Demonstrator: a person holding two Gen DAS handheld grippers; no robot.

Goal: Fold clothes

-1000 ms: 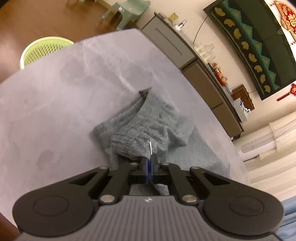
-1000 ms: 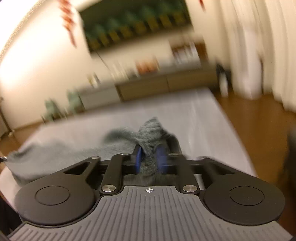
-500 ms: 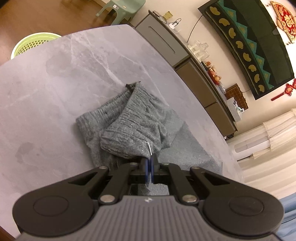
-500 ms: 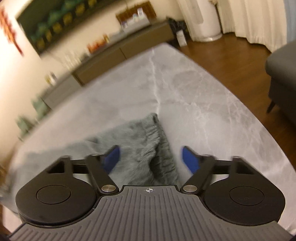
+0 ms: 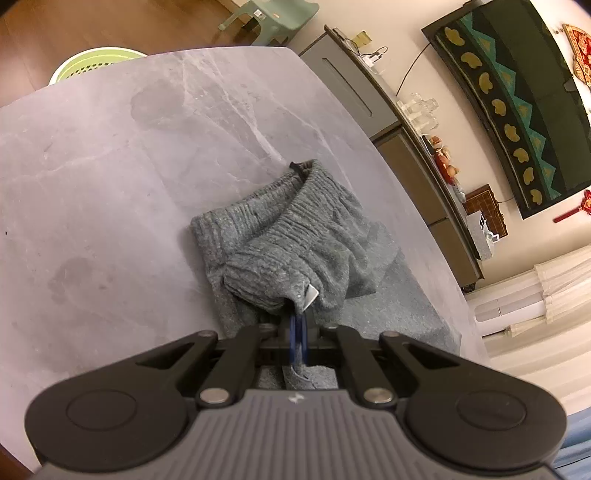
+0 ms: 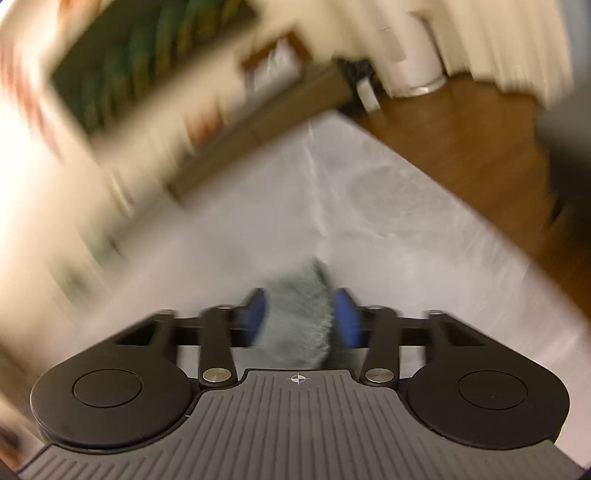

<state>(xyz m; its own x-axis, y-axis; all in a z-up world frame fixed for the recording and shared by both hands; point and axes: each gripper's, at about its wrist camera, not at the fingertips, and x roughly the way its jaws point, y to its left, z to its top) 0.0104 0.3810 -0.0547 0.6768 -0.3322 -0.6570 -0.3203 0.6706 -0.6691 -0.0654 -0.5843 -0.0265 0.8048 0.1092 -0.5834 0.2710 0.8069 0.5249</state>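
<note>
Cloth, stone-look slab and matt plastic

The grey garment (image 5: 295, 236) is a soft, fuzzy knit cloth with a ribbed band, matt and napped; the bench (image 5: 110, 177) is a smooth grey marble-look slab with pale veins and a faint sheen; the left claw (image 5: 297, 334) has matt black plastic arms, small bright metal pivot pins and a ribbed grey plastic body, its pads (image 5: 295, 332) smooth blue; the right claw (image 6: 301, 317) looks the same, though its view is blurred; the basket (image 5: 92, 62) is perforated pale green plastic; the floor (image 5: 92, 22) is glossy brown wood.
</note>
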